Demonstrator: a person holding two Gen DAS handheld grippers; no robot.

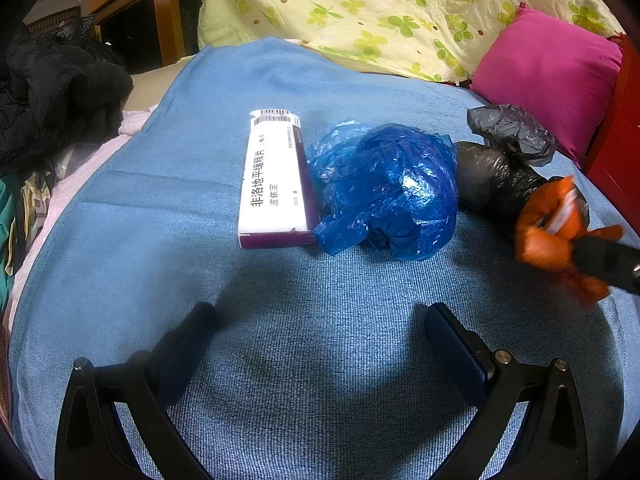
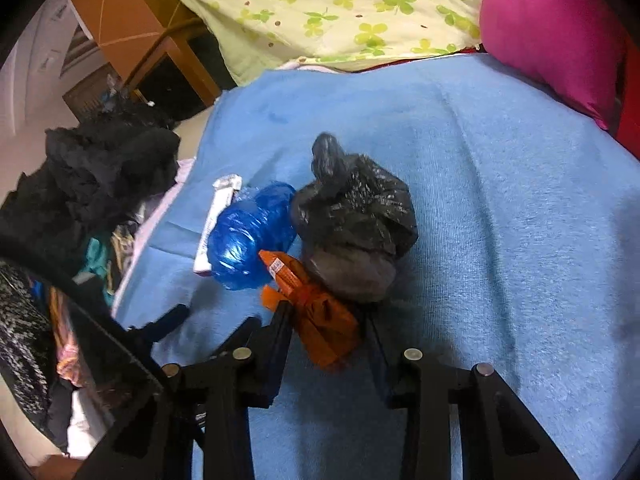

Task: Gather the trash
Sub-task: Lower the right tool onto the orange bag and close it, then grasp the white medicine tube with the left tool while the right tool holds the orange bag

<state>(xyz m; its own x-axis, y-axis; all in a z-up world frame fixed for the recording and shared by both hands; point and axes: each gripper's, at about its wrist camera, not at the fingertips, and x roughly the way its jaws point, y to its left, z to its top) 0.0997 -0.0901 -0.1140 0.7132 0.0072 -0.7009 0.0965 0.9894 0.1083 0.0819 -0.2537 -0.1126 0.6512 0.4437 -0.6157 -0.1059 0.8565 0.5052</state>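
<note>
Trash lies on a blue blanket (image 1: 168, 216): a white and purple medicine box (image 1: 276, 184), a crumpled blue plastic bag (image 1: 392, 188) touching its right side, and a knotted black plastic bag (image 1: 500, 168) further right. My left gripper (image 1: 320, 320) hovers open in front of them, with nothing between its fingers. My right gripper (image 2: 326, 318) is shut on a crumpled orange wrapper (image 2: 288, 276), just in front of the black bag (image 2: 356, 220) and right of the blue bag (image 2: 252, 240). In the left wrist view the right gripper (image 1: 560, 236) reaches in from the right with the orange wrapper (image 1: 536, 240).
A pink pillow (image 1: 548, 76) and a clover-print quilt (image 1: 380, 12) lie behind the blanket. A heap of black clothes (image 1: 52, 96) sits off its left edge, with a wooden cabinet (image 1: 140, 20) beyond. Red furniture (image 1: 616, 152) borders the right side.
</note>
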